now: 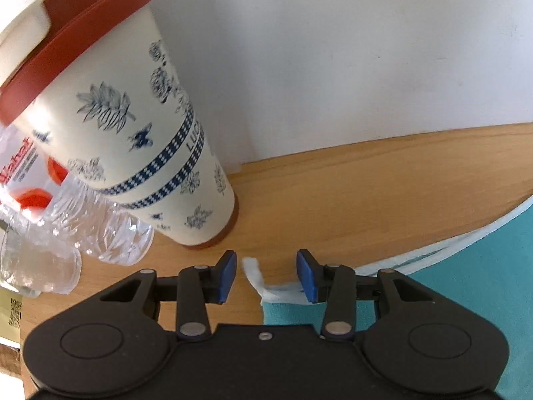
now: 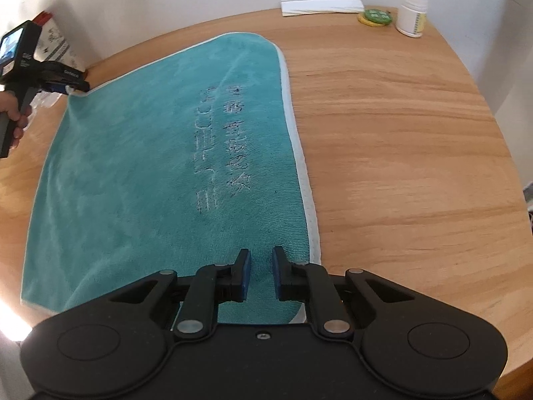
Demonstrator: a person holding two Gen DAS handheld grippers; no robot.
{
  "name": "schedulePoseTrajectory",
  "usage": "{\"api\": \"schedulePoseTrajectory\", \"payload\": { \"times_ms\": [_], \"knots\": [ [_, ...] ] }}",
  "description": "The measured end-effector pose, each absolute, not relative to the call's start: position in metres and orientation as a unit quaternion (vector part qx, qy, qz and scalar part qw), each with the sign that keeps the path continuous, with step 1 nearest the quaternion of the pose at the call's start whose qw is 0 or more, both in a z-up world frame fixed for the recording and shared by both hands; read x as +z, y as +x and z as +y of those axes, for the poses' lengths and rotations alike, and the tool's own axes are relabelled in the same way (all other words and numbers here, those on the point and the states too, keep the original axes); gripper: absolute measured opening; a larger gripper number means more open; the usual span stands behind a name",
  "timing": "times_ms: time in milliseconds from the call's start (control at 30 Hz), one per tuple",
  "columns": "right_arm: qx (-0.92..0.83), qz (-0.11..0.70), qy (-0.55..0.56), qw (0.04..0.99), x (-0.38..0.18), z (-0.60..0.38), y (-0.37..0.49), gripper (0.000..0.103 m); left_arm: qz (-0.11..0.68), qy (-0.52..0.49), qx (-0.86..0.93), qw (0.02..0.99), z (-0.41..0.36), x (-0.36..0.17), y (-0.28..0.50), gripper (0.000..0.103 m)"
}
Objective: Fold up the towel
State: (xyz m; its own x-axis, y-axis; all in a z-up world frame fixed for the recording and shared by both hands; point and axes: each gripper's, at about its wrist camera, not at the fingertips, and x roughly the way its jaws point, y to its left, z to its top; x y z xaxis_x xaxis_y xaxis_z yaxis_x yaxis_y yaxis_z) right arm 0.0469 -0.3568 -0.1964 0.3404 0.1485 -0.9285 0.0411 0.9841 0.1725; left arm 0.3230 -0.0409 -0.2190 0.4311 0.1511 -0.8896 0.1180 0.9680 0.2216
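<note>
While both grippers hover open, the towel (image 2: 150,166) lies flat.

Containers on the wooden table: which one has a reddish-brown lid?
The tall cream cup printed with blue leaves, beside the left gripper. The crumpled clear plastic bottles next to it have none, and the small white jar is white-capped.

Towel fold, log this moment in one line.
towel flat on table | left gripper open at corner | right gripper open over edge

Black left tool (image 1: 266,275) and right tool (image 2: 261,275), blue-padded fingers (image 1: 227,276).
</note>
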Motion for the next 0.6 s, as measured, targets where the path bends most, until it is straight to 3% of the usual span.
{"api": "schedulePoseTrajectory", "payload": {
  "times_ms": [100,267,333,400,600],
  "knots": [
    [0.039,0.573,0.093,0.813,-0.192,-0.36,0.046,0.018,0.53,0.125,0.017,0.839,-0.036,-0.203,0.315,0.042],
    [0.052,0.562,0.096,0.82,-0.183,-0.379,0.042,0.039,0.542,0.08,0.015,0.837,-0.017,-0.158,0.257,0.048],
    [0.063,0.564,0.085,0.819,-0.183,-0.386,0.037,0.04,0.548,0.053,0.011,0.835,-0.007,-0.149,0.224,0.073],
    [0.086,0.574,0.081,0.811,-0.186,-0.394,0.032,0.04,0.557,0.027,0.007,0.83,0.001,-0.144,0.182,0.083],
    [0.115,0.588,0.12,0.792,-0.196,-0.402,0.027,0.04,0.582,0.007,-0.019,0.813,0.003,-0.15,0.091,0.083]
  ]
}}
